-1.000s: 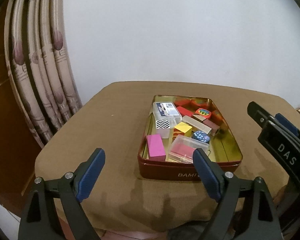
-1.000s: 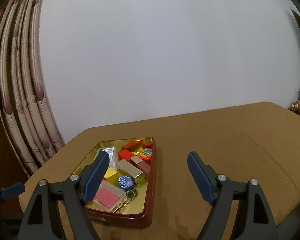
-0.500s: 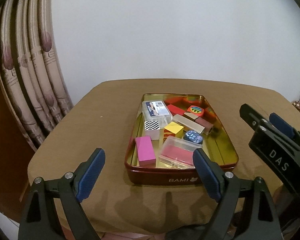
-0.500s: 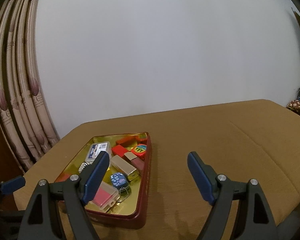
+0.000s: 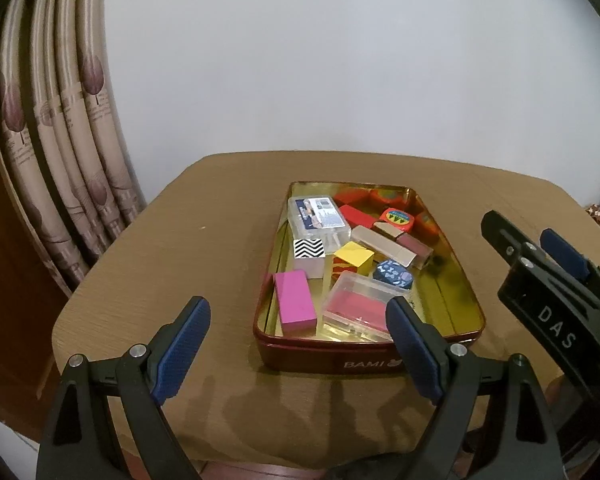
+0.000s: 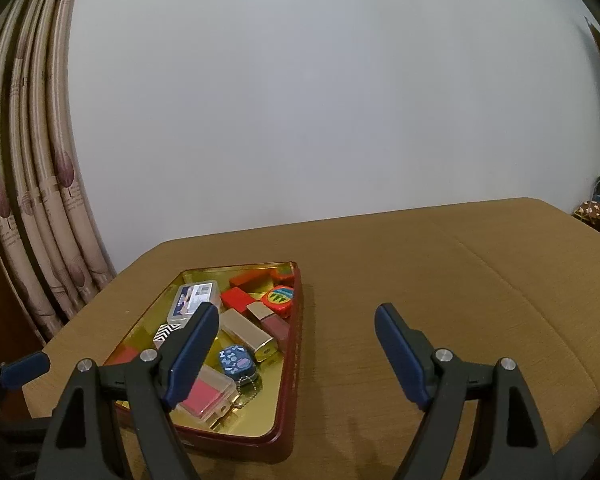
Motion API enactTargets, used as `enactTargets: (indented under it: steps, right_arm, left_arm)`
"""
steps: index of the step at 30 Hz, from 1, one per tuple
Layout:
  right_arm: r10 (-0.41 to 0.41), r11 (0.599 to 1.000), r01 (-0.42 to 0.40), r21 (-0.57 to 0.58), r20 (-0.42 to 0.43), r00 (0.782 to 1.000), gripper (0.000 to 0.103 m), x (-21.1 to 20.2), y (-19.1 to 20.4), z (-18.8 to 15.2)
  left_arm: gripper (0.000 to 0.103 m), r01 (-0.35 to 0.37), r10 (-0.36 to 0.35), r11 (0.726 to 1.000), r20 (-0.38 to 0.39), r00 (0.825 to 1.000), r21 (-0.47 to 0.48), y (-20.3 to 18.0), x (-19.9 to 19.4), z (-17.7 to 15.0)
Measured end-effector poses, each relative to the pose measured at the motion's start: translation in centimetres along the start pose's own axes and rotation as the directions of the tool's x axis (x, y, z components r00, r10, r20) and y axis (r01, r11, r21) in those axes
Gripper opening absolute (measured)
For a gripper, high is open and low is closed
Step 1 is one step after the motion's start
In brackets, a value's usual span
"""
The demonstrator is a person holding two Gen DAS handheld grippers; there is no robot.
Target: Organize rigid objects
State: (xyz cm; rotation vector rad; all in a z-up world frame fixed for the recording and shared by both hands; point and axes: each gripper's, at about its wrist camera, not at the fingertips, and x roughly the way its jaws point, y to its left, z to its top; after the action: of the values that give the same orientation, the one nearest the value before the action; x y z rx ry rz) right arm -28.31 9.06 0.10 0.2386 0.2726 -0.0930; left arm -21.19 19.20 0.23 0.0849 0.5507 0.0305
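Note:
A dark red tin (image 5: 364, 362) with a gold inside stands on the brown table (image 5: 220, 220). It holds several small things: a magenta block (image 5: 294, 308), a clear case with a pink insert (image 5: 358, 306), a yellow cube (image 5: 354, 258), a zigzag-patterned block (image 5: 309, 254), a clear labelled box (image 5: 318, 216), a gold lipstick case (image 5: 382, 246) and red blocks (image 5: 356, 216). My left gripper (image 5: 296, 306) hangs open just before the tin's near rim, empty. My right gripper (image 6: 296, 312) is open and empty beside the right wall of the tin (image 6: 288, 400).
Patterned curtains (image 5: 60, 152) hang at the left, off the table's corner. A plain white wall (image 6: 300, 120) rises behind. The brown tabletop (image 6: 440, 280) stretches wide to the right of the tin. Cluttered items (image 6: 596, 212) lie at the far right edge.
Both views have drifted only slightly, so the tin sits a touch further left. Nothing in the tin has moved. Both pairs of jaws stand as wide as before.

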Motion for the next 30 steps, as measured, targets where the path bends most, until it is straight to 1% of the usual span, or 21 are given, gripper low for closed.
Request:
enactTargets:
  steps: [14, 20, 25, 30]
  right_arm:
    - [-0.001, 1.000, 0.001, -0.021, -0.001, 1.000, 0.083, 0.7, 1.4, -0.1]
    - [-0.002, 1.000, 0.001, -0.024, -0.009, 1.000, 0.083, 0.8, 1.7, -0.1]
    - [0.001, 1.000, -0.001, -0.020, -0.018, 1.000, 0.083, 0.7, 1.6, -0.1]
    - [0.000, 1.000, 0.000, -0.024, -0.009, 1.000, 0.083, 0.6, 1.6, 0.2]
  left_arm:
    - [0.087, 0.014, -0.014, 1.000, -0.005, 1.000, 0.022, 0.3, 0.3, -0.1]
    - [0.087, 0.014, -0.014, 0.999, 0.016, 1.000, 0.030, 0.3, 0.3, -0.2]
    - [0.087, 0.059, -0.060, 0.998, 0.028, 0.998, 0.016, 0.6, 0.4, -0.1]
    - [0.086, 0.062, -0.062, 0.998, 0.045, 0.997, 0.017, 0.5, 0.1, 0.0]
